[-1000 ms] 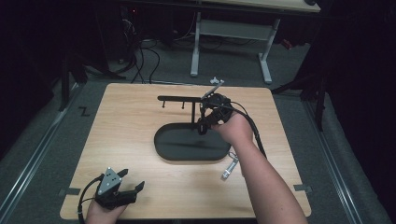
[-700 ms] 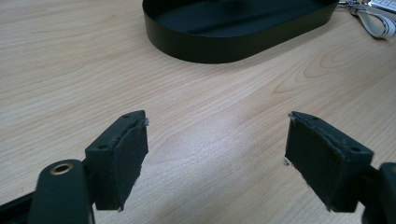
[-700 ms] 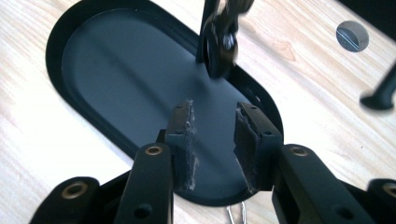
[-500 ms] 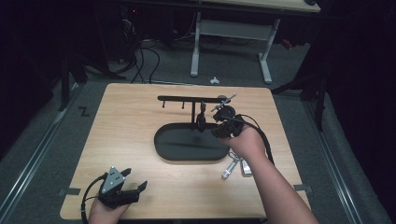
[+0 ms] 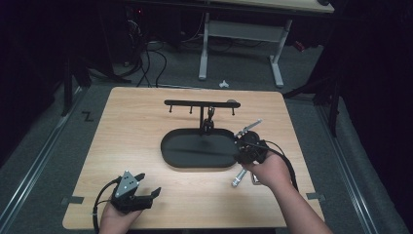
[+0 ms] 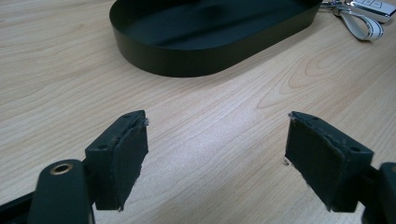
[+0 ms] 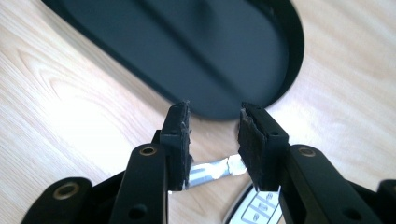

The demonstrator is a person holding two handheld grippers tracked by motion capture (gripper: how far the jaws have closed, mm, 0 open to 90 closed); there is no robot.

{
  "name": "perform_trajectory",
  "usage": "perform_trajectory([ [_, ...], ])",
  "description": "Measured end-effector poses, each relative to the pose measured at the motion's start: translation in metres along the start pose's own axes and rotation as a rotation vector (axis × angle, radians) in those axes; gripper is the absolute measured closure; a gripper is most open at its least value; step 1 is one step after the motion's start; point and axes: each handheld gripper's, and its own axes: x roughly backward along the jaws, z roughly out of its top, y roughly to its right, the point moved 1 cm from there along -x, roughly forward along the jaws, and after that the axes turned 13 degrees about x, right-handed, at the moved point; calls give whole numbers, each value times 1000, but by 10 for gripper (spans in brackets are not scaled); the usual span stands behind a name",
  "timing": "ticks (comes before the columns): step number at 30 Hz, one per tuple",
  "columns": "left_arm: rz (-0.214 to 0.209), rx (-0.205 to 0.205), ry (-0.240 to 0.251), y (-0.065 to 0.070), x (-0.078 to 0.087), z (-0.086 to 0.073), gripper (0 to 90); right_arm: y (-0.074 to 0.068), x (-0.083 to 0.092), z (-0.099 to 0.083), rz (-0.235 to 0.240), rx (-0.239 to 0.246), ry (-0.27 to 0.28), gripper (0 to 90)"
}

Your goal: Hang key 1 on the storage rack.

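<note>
Jaws of the left gripper (image 6: 217, 154) are spread wide apart with nothing between them, as seen in the left gripper view, where only bare wood grain lies in the gap. From the high view, this gripper (image 5: 134, 192) is held low over the near left corner of the tabletop (image 5: 131, 131), in the person's left hand (image 5: 114, 219).

Jaws of the right gripper (image 7: 214, 140) are parted by a narrow gap and are clamped on nothing. Below and between them, in the right gripper view, a silvery key (image 7: 210, 171) is seen lying on the wood, and part of a key fob (image 7: 254, 207) with buttons is seen just beside it at the bottom edge. Whether the jaws touch the key cannot be told. In the high view, the right gripper (image 5: 251, 146) is held by the right hand (image 5: 270, 170) just beside the right end of the tray (image 5: 168, 146), with the key (image 5: 238, 178) on the tabletop just beneath the hand.

An oval black tray is set at the middle of the tabletop, and it is seen to be empty in both gripper views. A black post (image 5: 203, 117) with a cross bar (image 5: 195, 103) is stood at the tray's far rim. In the left gripper view, the fob (image 6: 373, 7) and a pale strap (image 6: 362, 25) are seen beyond the tray's end.
</note>
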Motion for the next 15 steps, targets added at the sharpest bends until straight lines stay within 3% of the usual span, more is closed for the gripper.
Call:
perform_trajectory([
  [7, -3, -8, -11, 1, -3, 0, 215, -6, -25, -25, 22, -29, -45, 672],
  [10, -1, -10, -11, 1, -3, 0, 215, -9, -40, -29, 45, -30, -61, 700],
  [15, 2, -6, -10, 0, -2, -1, 215, -13, -57, -31, 39, -19, -84, 722],
])
